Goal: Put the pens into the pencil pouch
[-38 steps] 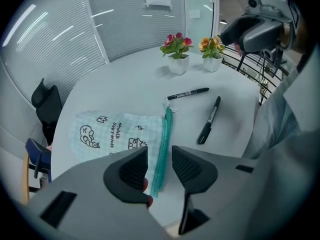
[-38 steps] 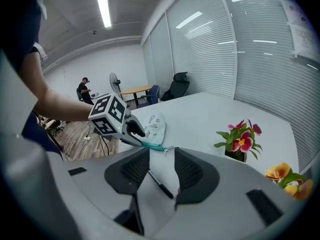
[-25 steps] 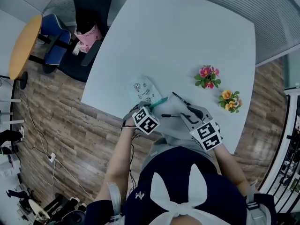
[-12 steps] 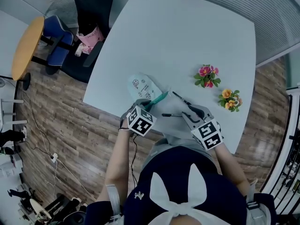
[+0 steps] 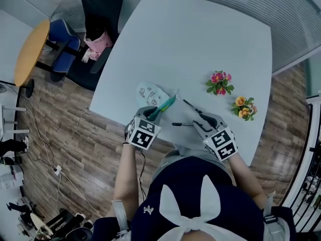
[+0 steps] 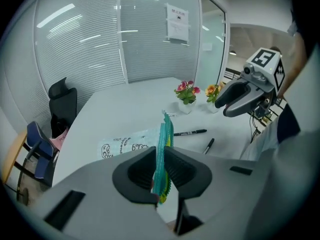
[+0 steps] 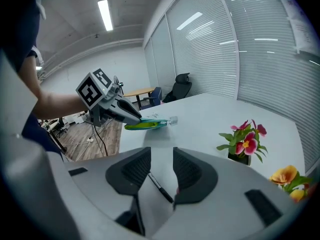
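The pale pencil pouch (image 5: 149, 92) with cartoon prints lies near the table's front edge. Its teal saw-toothed zipper edge (image 5: 166, 106) is raised off the table. My left gripper (image 5: 153, 115) is shut on that edge (image 6: 163, 149), which stands up between the jaws. Two black pens lie to the right: one (image 5: 182, 124) across, one (image 5: 191, 106) slanted. My right gripper (image 5: 200, 120) is open low over the table, a black pen (image 7: 159, 186) lying between its jaws untouched. From the right gripper view the left gripper (image 7: 131, 118) holds the pouch edge (image 7: 147, 124) in the air.
A pink flower pot (image 5: 219, 82) and an orange one (image 5: 244, 107) stand at the right of the white table (image 5: 200, 39). A black office chair (image 5: 98, 9) and a blue chair (image 5: 60, 44) stand beyond the table's left side.
My left gripper has risen and rolled, lifting the pouch's teal edge off the table. The right gripper and both pens have stayed put.
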The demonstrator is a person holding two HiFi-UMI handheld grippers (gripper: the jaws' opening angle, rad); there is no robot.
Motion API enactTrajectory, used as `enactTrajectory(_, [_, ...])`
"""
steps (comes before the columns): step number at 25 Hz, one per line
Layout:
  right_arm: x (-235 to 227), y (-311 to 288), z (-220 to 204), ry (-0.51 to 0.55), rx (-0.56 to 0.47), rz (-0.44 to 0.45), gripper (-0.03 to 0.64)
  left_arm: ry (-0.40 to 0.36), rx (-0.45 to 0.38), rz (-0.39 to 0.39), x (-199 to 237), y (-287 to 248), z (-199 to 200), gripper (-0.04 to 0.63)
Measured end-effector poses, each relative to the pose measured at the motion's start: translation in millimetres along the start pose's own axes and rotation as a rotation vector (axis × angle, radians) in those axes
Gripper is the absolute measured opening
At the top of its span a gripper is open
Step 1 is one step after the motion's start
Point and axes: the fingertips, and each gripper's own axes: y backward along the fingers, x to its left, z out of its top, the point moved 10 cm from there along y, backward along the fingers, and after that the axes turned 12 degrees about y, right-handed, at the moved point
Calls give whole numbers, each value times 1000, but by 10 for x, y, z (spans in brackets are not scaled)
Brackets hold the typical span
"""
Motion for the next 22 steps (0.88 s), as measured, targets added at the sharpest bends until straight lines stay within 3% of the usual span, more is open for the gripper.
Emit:
enactTrajectory(11, [-23,37,-35,25,5,20,140,278,-153,-28,44,365,141,63])
enactTrajectory(16, [-45,11,-105,21,22,58,141,440,-207,-86,88,523,131,61])
enactTrajectory(22, [-60,-75,-323,38,89,109,146,490,-228,-107,74,607,88,61])
